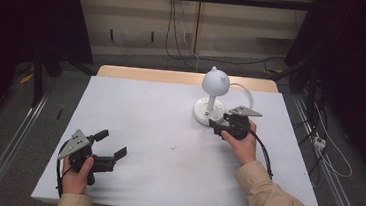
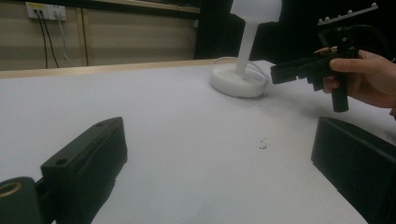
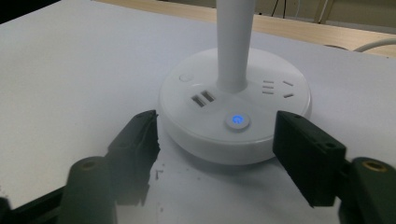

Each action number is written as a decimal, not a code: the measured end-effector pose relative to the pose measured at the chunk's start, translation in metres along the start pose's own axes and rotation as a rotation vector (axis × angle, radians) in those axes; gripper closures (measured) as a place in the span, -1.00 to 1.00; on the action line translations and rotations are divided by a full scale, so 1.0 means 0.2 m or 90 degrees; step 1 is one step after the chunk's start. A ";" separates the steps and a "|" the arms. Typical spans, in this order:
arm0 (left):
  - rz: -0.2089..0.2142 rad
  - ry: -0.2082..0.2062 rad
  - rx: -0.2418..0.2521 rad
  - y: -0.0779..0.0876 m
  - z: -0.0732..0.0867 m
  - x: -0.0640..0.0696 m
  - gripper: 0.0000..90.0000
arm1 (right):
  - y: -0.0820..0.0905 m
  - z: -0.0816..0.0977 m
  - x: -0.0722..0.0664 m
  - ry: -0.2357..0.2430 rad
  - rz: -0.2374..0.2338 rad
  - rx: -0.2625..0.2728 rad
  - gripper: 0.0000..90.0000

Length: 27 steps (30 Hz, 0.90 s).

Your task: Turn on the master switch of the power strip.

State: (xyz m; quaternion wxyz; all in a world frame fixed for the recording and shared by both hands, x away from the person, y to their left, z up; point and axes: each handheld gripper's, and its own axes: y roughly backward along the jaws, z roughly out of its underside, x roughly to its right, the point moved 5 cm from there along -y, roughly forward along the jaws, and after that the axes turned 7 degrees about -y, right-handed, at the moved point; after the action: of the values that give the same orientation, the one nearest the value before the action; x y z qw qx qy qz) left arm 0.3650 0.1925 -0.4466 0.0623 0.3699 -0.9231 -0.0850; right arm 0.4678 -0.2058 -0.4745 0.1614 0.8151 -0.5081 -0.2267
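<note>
Both grippers spread: right gripper (image 3: pixel 215 135) flanks the lamp base (image 3: pixel 233 135) at frame center, aimed at its lit button (image 3: pixel 237 121) (jaws clear of it); left gripper (image 1: pixel 109 149) idles lower left.

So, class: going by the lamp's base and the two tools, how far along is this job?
Looks done: the power button on the lamp base glows blue. In hand: the right tool sits open just in front of the base, not touching it. The left tool rests open, apart. Left: the lamp head looks unlit.
</note>
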 end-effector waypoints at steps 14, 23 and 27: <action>-0.002 0.003 0.000 0.01 0.00 0.00 -0.93 | 0.07 0.00 -0.04 0.013 -0.016 0.002 -0.58; -0.001 0.001 -0.001 0.00 0.00 0.01 -0.93 | 0.12 0.05 -0.05 0.012 -0.030 0.001 -0.65; -0.002 0.001 -0.001 0.01 0.00 0.01 -0.93 | 0.16 0.06 -0.05 0.011 -0.036 0.001 -0.69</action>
State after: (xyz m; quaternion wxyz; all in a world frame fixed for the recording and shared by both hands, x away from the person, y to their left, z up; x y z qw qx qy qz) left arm 0.3632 0.1924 -0.4462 0.0629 0.3712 -0.9224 -0.0855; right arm 0.4334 -0.2100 -0.4668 0.1587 0.8311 -0.4839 -0.2236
